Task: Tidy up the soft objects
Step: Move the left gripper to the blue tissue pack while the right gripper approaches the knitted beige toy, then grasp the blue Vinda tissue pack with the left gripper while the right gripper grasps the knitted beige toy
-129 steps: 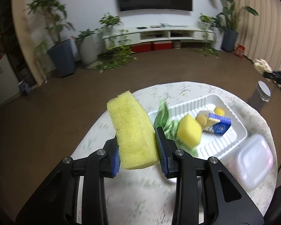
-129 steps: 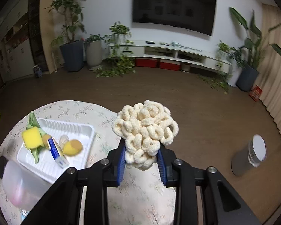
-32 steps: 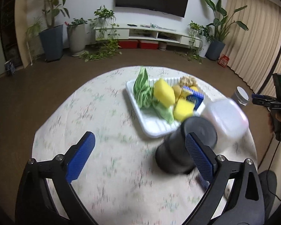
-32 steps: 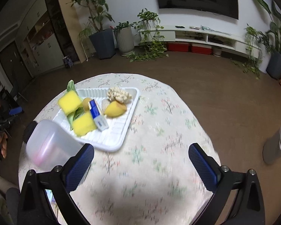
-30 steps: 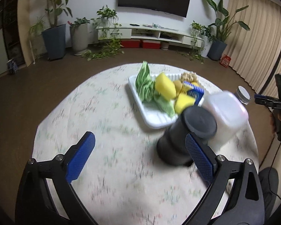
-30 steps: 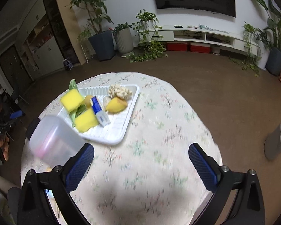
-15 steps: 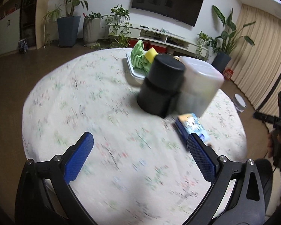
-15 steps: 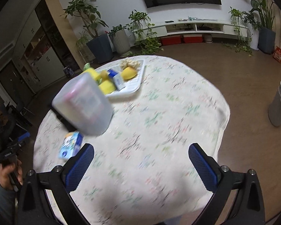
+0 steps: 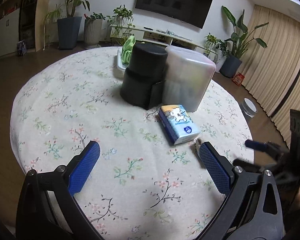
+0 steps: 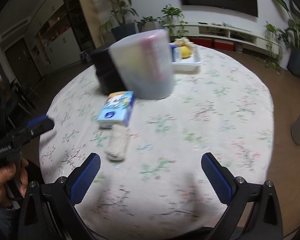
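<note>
A: Are your hands holding anything?

B: No. Your left hand-held gripper [image 9: 149, 154] is spread wide with nothing in it, and so is your right hand-held gripper [image 10: 150, 165].

A: Where are the soft things?

B: A tissue pack [image 9: 178, 126] lies flat on the flowery surface [image 9: 70, 104], just in front of the cloudy jug [image 9: 188, 80] and the black tub [image 9: 144, 78]. A cream knitted piece [image 10: 118, 143] touches the pack. The white tray [image 10: 187, 63] sits behind the jug, holding a green cloth [image 9: 128, 49].

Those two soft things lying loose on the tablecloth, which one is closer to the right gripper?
The cream knitted roll; it lies just ahead of the right gripper, while the blue tissue pack sits beyond it.
</note>
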A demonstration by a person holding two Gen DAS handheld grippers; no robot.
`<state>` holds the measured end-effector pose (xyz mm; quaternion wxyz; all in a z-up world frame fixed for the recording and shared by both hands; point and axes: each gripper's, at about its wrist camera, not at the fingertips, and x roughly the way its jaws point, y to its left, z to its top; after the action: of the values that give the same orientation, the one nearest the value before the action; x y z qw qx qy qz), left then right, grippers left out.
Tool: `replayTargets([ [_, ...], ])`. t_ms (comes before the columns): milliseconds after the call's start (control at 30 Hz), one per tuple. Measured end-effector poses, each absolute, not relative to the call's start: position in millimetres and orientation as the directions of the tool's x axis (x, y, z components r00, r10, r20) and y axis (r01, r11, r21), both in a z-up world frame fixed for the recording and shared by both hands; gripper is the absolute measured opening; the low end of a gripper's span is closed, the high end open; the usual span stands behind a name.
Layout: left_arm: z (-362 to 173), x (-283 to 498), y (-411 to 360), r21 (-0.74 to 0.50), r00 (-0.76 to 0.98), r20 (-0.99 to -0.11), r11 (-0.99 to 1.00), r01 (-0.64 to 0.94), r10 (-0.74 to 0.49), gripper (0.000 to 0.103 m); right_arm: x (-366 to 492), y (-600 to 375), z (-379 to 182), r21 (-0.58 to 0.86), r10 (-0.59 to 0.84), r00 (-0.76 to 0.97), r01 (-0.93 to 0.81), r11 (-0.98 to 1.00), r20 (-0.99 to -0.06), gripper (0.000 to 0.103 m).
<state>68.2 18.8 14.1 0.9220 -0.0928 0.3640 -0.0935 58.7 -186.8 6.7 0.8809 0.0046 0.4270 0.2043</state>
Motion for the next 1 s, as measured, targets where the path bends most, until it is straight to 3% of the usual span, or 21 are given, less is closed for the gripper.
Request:
replayTargets([
  [467,6.3,108.5,-22.6,-0.201,0.671,-0.703,0.971,0.131,-0.236,0.101,63.0,-147.0,-8.6,0.15,0.336,0.58,-0.344,0.927,-0.742,0.102],
  [1000,-26.9,156.2,-58.9,-0.143,0.549,-0.817,0.984,0.102,-0.176,0.101,78.3,-142.3,-23.2,0.167,0.329,0.557,-0.322,0.932,-0.762,0.086],
])
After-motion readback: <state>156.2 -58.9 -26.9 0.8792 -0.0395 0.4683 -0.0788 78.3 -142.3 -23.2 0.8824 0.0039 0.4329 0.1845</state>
